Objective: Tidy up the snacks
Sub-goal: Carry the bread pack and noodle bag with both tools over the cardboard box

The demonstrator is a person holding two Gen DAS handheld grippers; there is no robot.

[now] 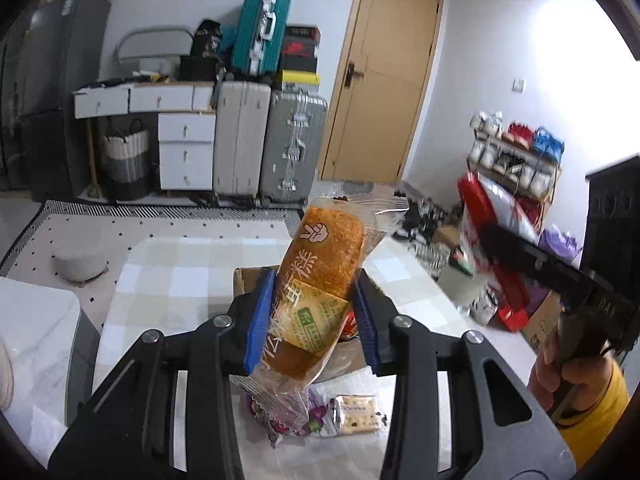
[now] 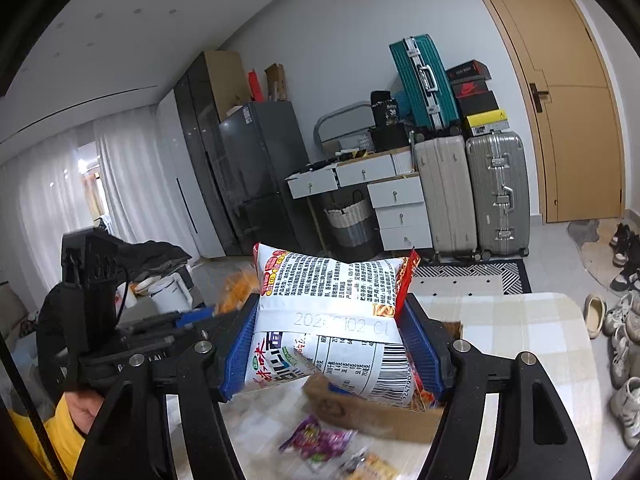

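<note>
Left wrist view: we are holding a wrapped cake (image 1: pixel 316 292) in our left gripper (image 1: pixel 312 312), its blue pads pressing on both sides of the clear packet, which is tilting up and to the right. Below it we are seeing a cardboard box (image 1: pixel 248 280) on the checked table (image 1: pixel 168 264), and nearer to us a purple snack packet (image 1: pixel 316 420) lying just beside a cracker packet (image 1: pixel 360 416) on the table. Off to the right, our right hand (image 1: pixel 560 368) is gripping the other tool, which is carrying a red and white bag (image 1: pixel 492 216), blurred.

Right wrist view: we are clamping a noodle bag (image 2: pixel 332 320) between the blue pads of our right gripper (image 2: pixel 332 344), the jaws standing fairly wide around it, the printed back facing us. Under it the cardboard box (image 2: pixel 360 412) is sitting on the table (image 2: pixel 512 320), with the purple snack packet (image 2: pixel 316 440) lying in front of the box. At left our left hand (image 2: pixel 86 408) is holding the left gripper, whose load is showing only as an orange blur.
</note>
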